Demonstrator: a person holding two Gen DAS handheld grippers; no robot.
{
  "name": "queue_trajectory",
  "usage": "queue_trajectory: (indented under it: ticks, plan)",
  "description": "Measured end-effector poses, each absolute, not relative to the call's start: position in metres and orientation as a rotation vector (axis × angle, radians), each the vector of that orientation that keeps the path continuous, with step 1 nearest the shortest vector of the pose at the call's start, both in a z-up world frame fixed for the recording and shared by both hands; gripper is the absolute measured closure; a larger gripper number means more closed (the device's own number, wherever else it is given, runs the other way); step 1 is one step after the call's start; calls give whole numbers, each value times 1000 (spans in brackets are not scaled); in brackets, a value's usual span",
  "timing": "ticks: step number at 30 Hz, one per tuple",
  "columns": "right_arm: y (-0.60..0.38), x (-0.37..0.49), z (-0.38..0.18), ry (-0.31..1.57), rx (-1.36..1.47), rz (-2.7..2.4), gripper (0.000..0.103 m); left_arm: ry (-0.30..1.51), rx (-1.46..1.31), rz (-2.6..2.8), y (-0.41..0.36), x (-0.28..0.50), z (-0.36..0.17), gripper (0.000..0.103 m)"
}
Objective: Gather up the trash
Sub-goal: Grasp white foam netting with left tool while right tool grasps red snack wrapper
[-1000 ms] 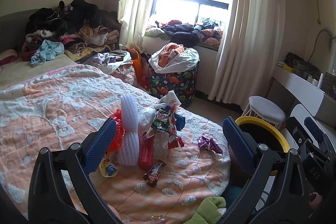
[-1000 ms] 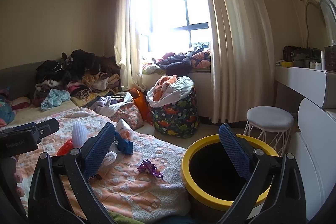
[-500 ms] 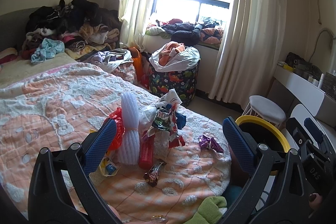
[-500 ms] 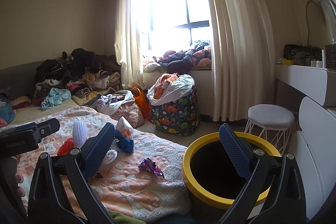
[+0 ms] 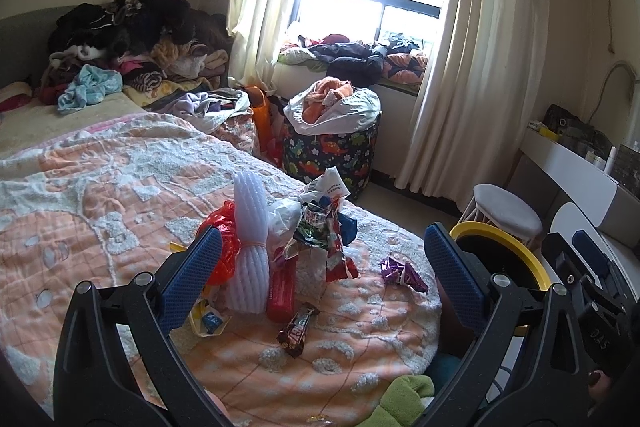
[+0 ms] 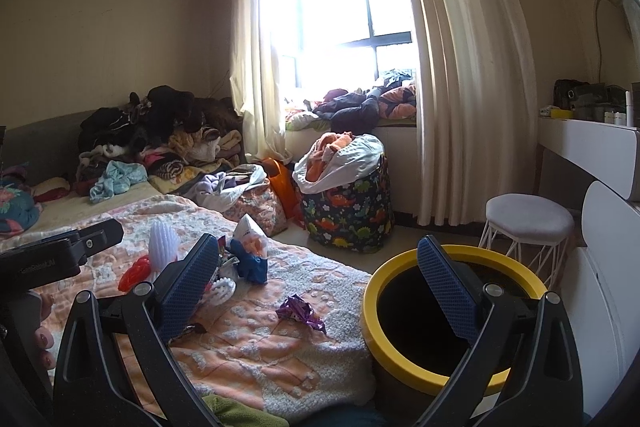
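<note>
A heap of trash point(image 5: 288, 235) lies on the orange bedspread point(image 5: 100, 195): white foam netting point(image 5: 250, 235), a red bag point(image 5: 222, 239), snack wrappers, a red stick pack point(image 5: 282, 291). A brown candy wrapper point(image 5: 296, 327) and a purple wrapper point(image 5: 402, 273) lie apart from it. My left gripper point(image 5: 324, 279) is open and empty, above the bed short of the heap. My right gripper point(image 6: 318, 283) is open and empty, between the purple wrapper point(image 6: 300, 311) and the yellow-rimmed bin point(image 6: 456, 311). The bin point(image 5: 500, 255) stands beside the bed's corner.
A dinosaur-print laundry basket point(image 6: 348, 203) full of clothes stands by the window. A white stool point(image 6: 528, 227) and a white dresser point(image 6: 592, 155) are on the right. Piled clothes point(image 5: 128, 43) cover the bed's far end. A green cloth point(image 5: 404, 399) lies at the bed's near edge.
Both views have drifted slightly; the left gripper has edged a little towards the trash heap. Both grippers stay open and nothing on the bed has moved.
</note>
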State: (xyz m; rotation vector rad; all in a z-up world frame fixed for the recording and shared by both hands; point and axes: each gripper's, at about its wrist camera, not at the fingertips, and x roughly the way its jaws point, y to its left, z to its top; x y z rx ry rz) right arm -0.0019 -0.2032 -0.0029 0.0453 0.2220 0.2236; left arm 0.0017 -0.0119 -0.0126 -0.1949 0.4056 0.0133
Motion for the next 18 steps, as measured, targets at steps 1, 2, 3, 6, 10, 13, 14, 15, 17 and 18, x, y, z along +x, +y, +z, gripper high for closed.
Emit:
queue_trajectory:
  ticks: [1,2,3,6,10,13,14,15,17,18]
  plan:
    - [-201,0,-3,231,44,236,6,410,-200,17,-7,3,-12,10]
    - [-198,2,-4,239,42,250,6,411,-206,26,-4,3,-13,10]
    - [-194,4,-4,248,40,263,6,412,-212,31,0,3,-12,10]
    - [-183,12,-4,274,33,301,6,417,-241,50,13,5,-12,10]
    - [-163,24,-3,316,13,357,6,418,-277,87,40,9,-12,10]
    - [-146,32,-4,342,-10,399,6,413,-299,109,56,9,-13,10]
    - [-140,34,-4,347,-17,414,6,412,-306,118,61,10,-14,10]
    - [-136,38,-4,359,-23,428,6,411,-315,124,67,11,-14,10]
    - [-126,44,-5,375,-30,458,6,405,-329,129,76,12,-14,10]
    - [-120,47,-5,386,-39,473,6,400,-337,125,82,13,-14,10]
